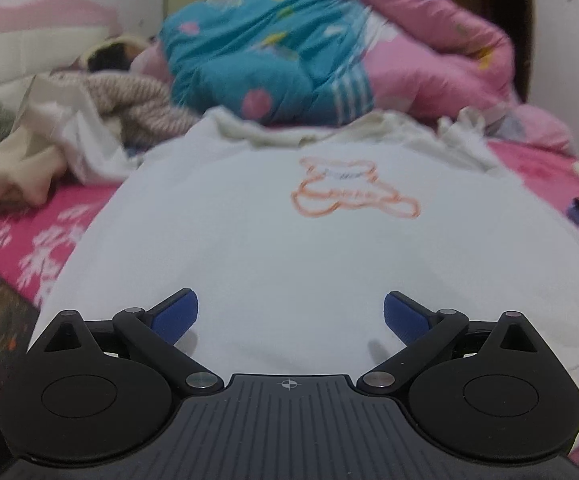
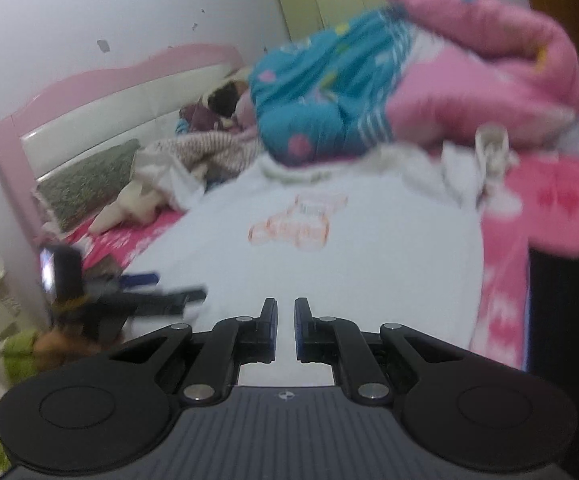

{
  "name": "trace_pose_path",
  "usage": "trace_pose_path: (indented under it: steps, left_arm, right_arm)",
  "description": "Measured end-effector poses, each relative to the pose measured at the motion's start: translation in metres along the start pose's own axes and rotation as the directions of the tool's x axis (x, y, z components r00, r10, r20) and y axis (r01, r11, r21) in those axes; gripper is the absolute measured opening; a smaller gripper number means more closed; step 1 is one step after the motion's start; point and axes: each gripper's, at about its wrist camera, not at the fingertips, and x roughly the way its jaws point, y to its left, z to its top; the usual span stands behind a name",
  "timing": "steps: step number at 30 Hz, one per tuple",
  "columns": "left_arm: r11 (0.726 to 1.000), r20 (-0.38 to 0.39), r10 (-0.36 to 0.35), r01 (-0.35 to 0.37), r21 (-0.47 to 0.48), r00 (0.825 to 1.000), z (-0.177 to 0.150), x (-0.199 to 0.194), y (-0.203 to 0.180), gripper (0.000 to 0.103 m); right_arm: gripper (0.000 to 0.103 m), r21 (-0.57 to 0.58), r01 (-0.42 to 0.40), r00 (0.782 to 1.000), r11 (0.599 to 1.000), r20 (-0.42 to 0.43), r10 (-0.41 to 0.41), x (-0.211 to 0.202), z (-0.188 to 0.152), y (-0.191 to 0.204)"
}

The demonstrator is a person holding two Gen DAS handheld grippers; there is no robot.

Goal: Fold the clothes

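Left tongs: spread wide, empty, over the near hem of the white cotton shirt with orange bear outline, flat on the pink floral bed sheet. Right tongs: nearly closed, empty. Teal-and-pink quilt at 12 o'clock.

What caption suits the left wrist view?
Open left gripper poised over a white shirt spread on a pink bed.
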Motion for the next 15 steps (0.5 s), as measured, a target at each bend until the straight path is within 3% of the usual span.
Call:
trace_pose_path:
  steps: [3, 8, 11, 15]
  left_arm:
    - [0.999, 0.023, -0.036, 0.036, -0.029, 0.999, -0.003, 0.003, 0.011, 0.098]
    - [0.987, 0.023, -0.092, 0.094, -0.132, 0.995, -0.015, 0.012, 0.034, 0.091]
    - [0.979, 0.043, -0.122, 0.128, -0.159, 0.992, -0.024, 0.012, 0.042, 0.087]
    - [0.973, 0.094, -0.154, 0.168, -0.159, 0.984, -0.034, 0.01, 0.047, 0.087]
  right_arm:
    - [0.009, -0.071, 0.007, 1.0, 0.997, 0.008, -0.007, 0.021, 0.047, 0.016]
    - [0.009, -0.268, -0.072, 0.997, 0.961, -0.034, 0.065, 0.105, 0.117, 0.06]
    - [0.009, -0.337, -0.168, 0.982, 0.926, -0.143, 0.126, 0.184, 0.124, 0.09]
    - [0.009, -0.417, -0.283, 0.944, 0.864, -0.281, 0.173, 0.284, 0.126, 0.133]
